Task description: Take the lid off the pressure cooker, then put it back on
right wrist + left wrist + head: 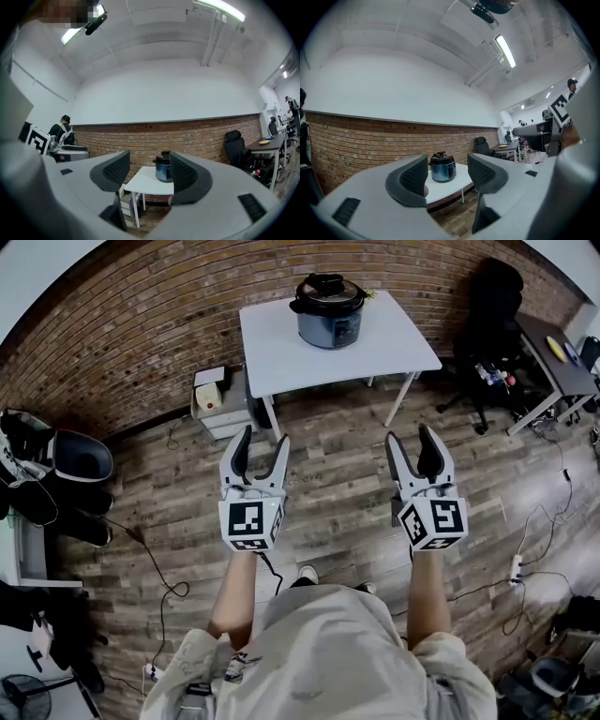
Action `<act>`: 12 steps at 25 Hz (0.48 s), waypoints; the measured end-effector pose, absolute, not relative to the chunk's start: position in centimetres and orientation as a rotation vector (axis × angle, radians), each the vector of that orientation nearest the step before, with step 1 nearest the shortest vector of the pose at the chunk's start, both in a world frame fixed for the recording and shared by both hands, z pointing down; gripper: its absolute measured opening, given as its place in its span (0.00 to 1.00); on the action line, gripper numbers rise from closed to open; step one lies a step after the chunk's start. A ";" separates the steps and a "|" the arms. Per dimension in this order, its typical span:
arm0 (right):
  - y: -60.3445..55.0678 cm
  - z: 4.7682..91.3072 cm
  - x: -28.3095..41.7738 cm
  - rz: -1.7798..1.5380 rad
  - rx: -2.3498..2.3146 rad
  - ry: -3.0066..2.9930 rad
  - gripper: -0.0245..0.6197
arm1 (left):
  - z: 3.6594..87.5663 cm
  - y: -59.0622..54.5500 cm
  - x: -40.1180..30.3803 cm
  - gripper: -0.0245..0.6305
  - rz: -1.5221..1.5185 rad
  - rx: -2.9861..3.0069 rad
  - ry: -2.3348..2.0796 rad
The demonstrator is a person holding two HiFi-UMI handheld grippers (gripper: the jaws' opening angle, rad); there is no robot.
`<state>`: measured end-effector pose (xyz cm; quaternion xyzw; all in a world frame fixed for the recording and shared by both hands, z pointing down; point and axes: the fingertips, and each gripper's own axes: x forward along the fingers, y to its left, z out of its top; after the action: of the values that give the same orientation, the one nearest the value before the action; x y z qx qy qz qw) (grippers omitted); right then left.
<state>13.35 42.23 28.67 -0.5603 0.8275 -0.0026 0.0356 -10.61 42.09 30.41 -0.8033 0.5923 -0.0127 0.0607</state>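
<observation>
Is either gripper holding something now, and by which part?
Nothing is held: left gripper and right gripper are open, empty, short of the pressure cooker.

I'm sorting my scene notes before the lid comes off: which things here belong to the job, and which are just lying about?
Job: blue-grey pressure cooker with its black lid; white table under it; left gripper and right gripper, both open, empty.
Lying about: black office chair; small white drawer unit; white power strip; dark desk.

Held out side by side and level, the left tongs (263, 439) and right tongs (411, 437) both gape, empty.
</observation>
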 end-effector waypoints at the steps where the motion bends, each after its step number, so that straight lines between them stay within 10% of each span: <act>1: 41.9 28.7 12.6 -0.005 -1.721 2.550 0.47 | 30.5 41.8 -11.3 0.46 -0.048 -2.433 1.790; 12: 40.1 29.5 10.5 -0.010 -1.795 2.519 0.47 | 32.5 38.9 -14.9 0.48 -0.083 -2.478 1.776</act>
<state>10.48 40.07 29.46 -0.5801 0.8142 -0.0032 0.0244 -14.85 38.89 32.50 -0.8116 0.5818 -0.0271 0.0458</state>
